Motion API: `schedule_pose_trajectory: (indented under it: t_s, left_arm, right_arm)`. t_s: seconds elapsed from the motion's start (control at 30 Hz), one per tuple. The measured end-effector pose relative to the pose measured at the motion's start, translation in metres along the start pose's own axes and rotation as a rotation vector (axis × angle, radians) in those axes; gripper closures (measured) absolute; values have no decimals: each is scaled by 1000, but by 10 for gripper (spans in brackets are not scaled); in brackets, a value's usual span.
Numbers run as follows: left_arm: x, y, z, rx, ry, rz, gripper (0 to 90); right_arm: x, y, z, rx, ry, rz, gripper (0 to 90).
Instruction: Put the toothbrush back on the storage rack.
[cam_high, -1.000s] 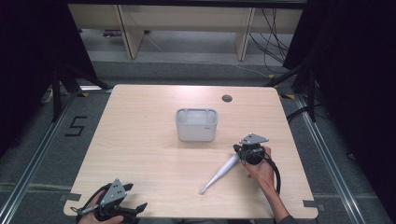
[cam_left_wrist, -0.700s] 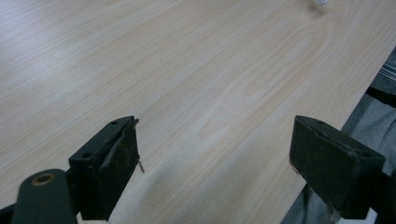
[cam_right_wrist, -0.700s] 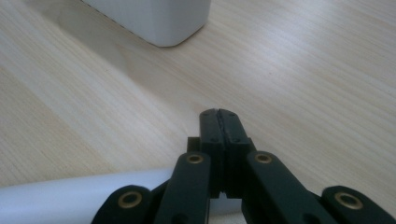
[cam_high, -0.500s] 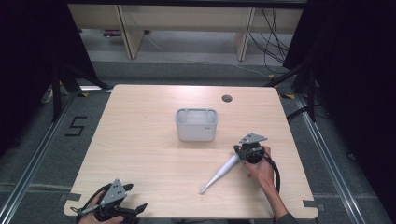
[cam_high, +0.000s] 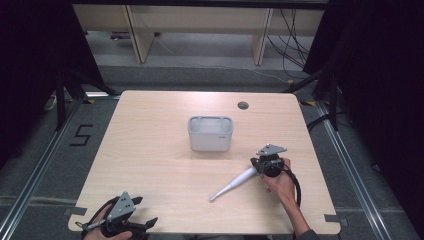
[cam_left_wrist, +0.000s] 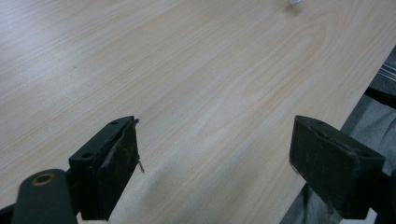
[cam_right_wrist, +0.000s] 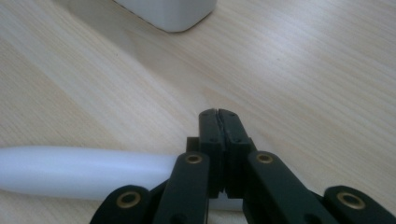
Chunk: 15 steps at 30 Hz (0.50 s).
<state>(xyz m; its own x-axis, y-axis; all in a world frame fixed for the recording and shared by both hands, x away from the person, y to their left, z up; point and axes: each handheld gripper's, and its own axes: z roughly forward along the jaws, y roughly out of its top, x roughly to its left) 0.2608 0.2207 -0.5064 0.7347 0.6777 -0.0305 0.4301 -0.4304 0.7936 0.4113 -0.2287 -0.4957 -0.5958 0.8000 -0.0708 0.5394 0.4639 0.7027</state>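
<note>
Resting my right tool (cam_high: 259, 165) on the surface (cam_high: 150, 150), I am keeping its jaws together beside the white handle (cam_high: 232, 185); my left tool (cam_high: 142, 225) is standing wide apart.

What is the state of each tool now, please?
Left tool: open, holding nothing.
Right tool: closed, empty; the white utensil lies beside it.

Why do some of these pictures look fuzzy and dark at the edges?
High view: bright light falls on the table, while black curtains darken both sides. Right gripper view: the white handle is soft and blurry because it sits so near. Left gripper view: the near jaws look fuzzy, the wood grain farther off sharper.
</note>
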Motion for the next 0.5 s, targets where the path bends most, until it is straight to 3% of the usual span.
schedule_pose_trajectory:
  t_s: [0.07,0.1,0.17,0.23,0.27,0.33,0.5]
  left_arm:
    - [-1,0,0,-3,4,-11,150]
    - [0,0,0,2,5,-5,150]
    - [1,1,-1,16,8,17,150]
    - [1,1,-1,15,13,11,150]
    - [-1,0,1,-6,4,-12,150]
    - [2,0,-2,20,1,27,150]
    - [1,1,-2,16,4,12,150]
  right_arm:
    - [2,0,-2,3,5,22,893]
    - [0,-1,-1,-2,-2,1,892]
    - [0,-2,-4,6,4,6,893]
    - [1,-3,-4,3,3,8,892]
    - [1,-4,-5,8,3,0,892]
    - [1,-4,-6,5,5,-6,892]
    - [3,-6,-8,14,15,-4,893]
